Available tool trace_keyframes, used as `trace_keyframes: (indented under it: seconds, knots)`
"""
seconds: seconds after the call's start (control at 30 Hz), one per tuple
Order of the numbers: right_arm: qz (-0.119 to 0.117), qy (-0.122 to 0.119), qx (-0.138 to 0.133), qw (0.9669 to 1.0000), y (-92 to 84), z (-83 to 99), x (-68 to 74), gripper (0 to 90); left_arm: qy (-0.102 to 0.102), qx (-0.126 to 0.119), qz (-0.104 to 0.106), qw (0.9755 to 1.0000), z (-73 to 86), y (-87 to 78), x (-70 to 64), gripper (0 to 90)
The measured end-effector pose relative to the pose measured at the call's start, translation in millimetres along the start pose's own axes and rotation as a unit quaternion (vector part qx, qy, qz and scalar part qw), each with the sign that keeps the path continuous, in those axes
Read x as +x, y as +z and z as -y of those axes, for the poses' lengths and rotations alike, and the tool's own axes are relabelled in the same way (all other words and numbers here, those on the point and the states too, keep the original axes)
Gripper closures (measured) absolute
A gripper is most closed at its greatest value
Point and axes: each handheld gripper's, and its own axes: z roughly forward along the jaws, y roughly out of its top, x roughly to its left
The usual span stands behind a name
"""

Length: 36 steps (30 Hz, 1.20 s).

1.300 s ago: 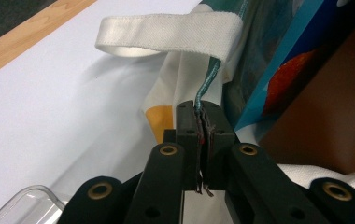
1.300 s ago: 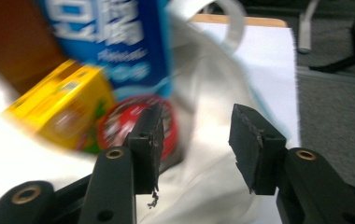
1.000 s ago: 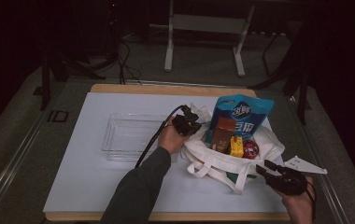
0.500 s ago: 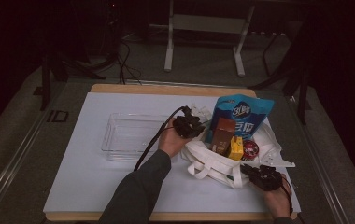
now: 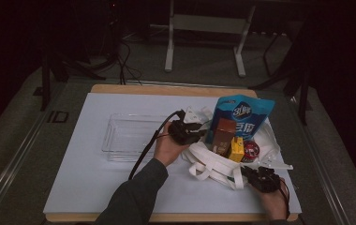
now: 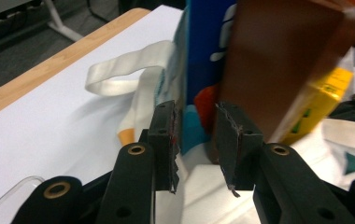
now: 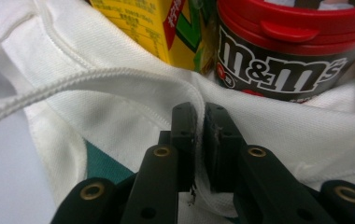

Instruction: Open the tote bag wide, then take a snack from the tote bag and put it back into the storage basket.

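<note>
The brown carton (image 6: 278,60) stands upright in the white tote bag (image 5: 213,161), directly ahead of the left gripper (image 6: 196,140), whose jaws have just been opening, nothing between. The right gripper (image 7: 200,140) is clamped on the bag's rim.

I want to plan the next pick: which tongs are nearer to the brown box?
Left. The left tongs sit open right beside the brown box; the right tongs are lower down, pinching the white bag edge.
</note>
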Motion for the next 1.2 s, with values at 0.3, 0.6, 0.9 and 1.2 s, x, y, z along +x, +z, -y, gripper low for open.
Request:
trace_keyframes:
  seconds: [0.3, 0.6, 0.9, 1.2]
  knots:
    - [0.012, 0.015, -0.005, 0.9998, 0.9, 1.2, 1.4, 81.0, 0.009, 0.010, 0.012, 0.9998, 5.5, 4.0, -7.9, 68.3]
    - [0.012, 0.020, -0.015, 0.9996, 0.8, 3.7, 1.2, 80.0, 0.015, 0.019, 0.021, 0.9995, 11.5, 10.7, -14.5, 68.3]
    - [0.015, 0.027, -0.015, 0.9994, 0.8, 3.8, 2.0, 80.8, 0.040, 0.053, 0.024, 0.9975, 17.9, 25.4, -24.4, 74.9]
    - [0.001, 0.030, -0.016, 0.9994, 0.2, 4.6, -1.2, 81.0, 0.046, 0.073, 0.042, 0.9954, 21.2, 38.1, -32.0, 88.3]
